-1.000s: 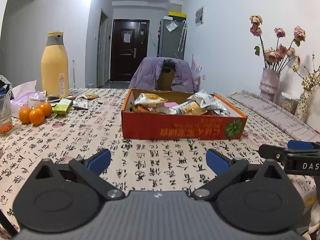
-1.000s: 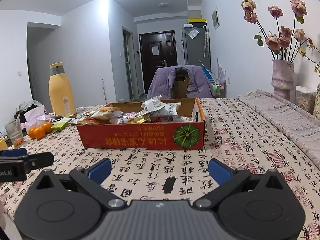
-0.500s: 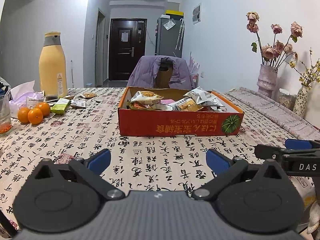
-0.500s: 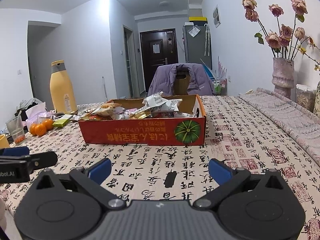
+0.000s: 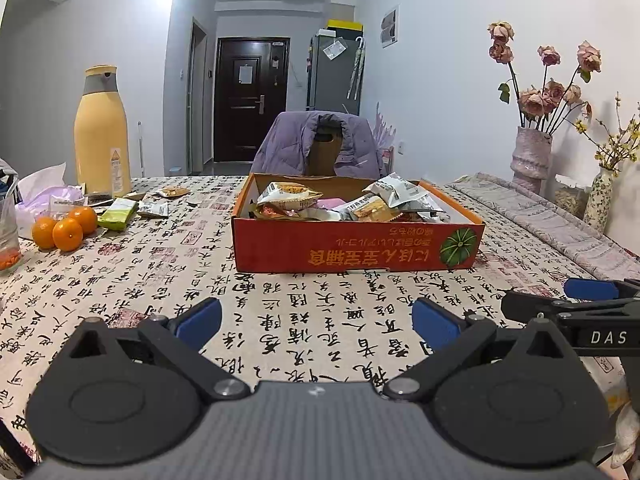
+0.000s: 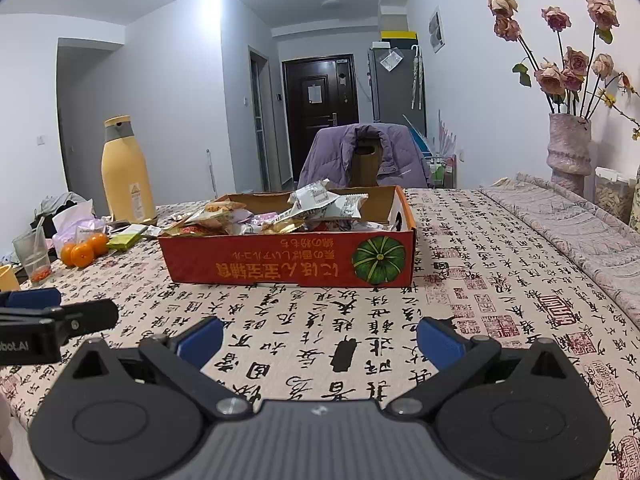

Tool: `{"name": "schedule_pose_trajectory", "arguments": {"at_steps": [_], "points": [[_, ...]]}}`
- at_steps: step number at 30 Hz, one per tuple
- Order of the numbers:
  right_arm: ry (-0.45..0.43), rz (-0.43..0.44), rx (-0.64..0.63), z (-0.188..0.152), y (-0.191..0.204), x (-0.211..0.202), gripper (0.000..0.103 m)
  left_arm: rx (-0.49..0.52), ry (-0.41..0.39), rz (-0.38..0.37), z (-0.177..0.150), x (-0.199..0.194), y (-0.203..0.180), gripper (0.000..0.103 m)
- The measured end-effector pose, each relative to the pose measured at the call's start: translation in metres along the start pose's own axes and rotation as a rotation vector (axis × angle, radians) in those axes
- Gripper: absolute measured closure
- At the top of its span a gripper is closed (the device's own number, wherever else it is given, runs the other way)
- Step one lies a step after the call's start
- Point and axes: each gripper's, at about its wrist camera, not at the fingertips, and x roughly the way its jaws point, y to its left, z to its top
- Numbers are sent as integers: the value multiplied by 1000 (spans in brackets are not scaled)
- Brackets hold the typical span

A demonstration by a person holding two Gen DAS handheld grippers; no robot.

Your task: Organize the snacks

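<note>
Left gripper [image 5: 316,320]: I'm holding it spread wide, empty, over bare tablecloth [image 5: 120,280].
Right gripper [image 6: 320,336]: I'm keeping it gaping too, "DAS" showing on its side.
Snack box [image 5: 352,246]: sitting mid-table ahead, snacks [image 5: 288,196] piled inside, open cloth all around.

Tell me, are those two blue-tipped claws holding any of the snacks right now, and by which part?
Nothing is held. The left gripper and right gripper are both open above the tablecloth, short of the snack box.

Lower snack packets lie hidden behind the front wall of the shallow red cardboard box [image 5: 352,246]. Far left of it, a clear plastic cup [image 5: 9,236] is cut by the frame edge.
</note>
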Motion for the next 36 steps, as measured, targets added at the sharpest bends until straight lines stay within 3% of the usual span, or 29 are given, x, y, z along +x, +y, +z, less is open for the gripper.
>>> {"name": "schedule_pose_trajectory", "arguments": {"at_steps": [36], "points": [[2,3,-6,-2,3,-1,0,-9,-10,-13,-1,-6,-2,0]]}}
